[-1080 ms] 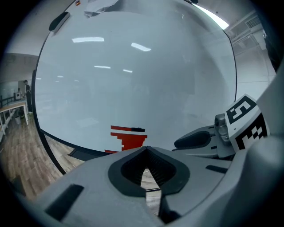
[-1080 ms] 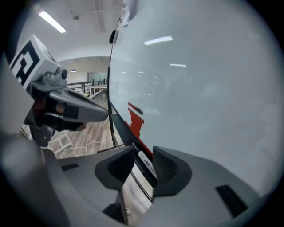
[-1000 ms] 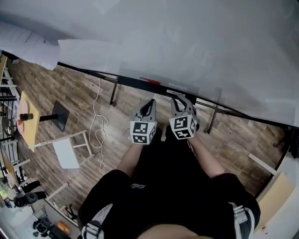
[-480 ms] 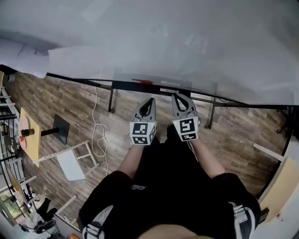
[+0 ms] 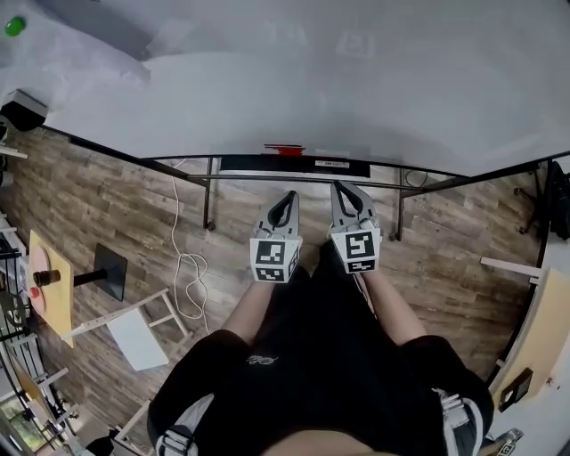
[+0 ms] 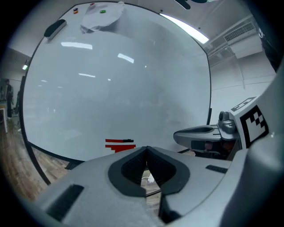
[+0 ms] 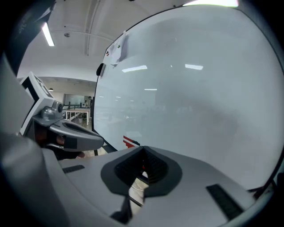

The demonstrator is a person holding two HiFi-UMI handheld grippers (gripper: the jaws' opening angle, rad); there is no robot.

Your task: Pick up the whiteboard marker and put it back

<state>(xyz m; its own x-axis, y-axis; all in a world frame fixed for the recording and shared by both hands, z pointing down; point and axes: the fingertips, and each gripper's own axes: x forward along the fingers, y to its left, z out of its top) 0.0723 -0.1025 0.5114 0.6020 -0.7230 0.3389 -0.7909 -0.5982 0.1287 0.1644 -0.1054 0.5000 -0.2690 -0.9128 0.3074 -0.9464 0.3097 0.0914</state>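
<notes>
A red whiteboard marker with a black end lies on the ledge at the bottom of the big whiteboard. It also shows red in the left gripper view as the marker, and in the right gripper view as the marker. My left gripper and right gripper are held side by side in front of me, pointing at the board below the ledge, a short way from the marker. Both are shut with nothing between the jaws, as the left gripper and right gripper views show.
The board stands on a black frame with legs on a wood floor. A white cable trails on the floor at the left, near a white stool and a small yellow table. A green magnet sits at the board's top left.
The right gripper's jaws have closed on nothing. Both grippers have risen a little toward the board, and the head view has tilted up, so more of the whiteboard shows.
</notes>
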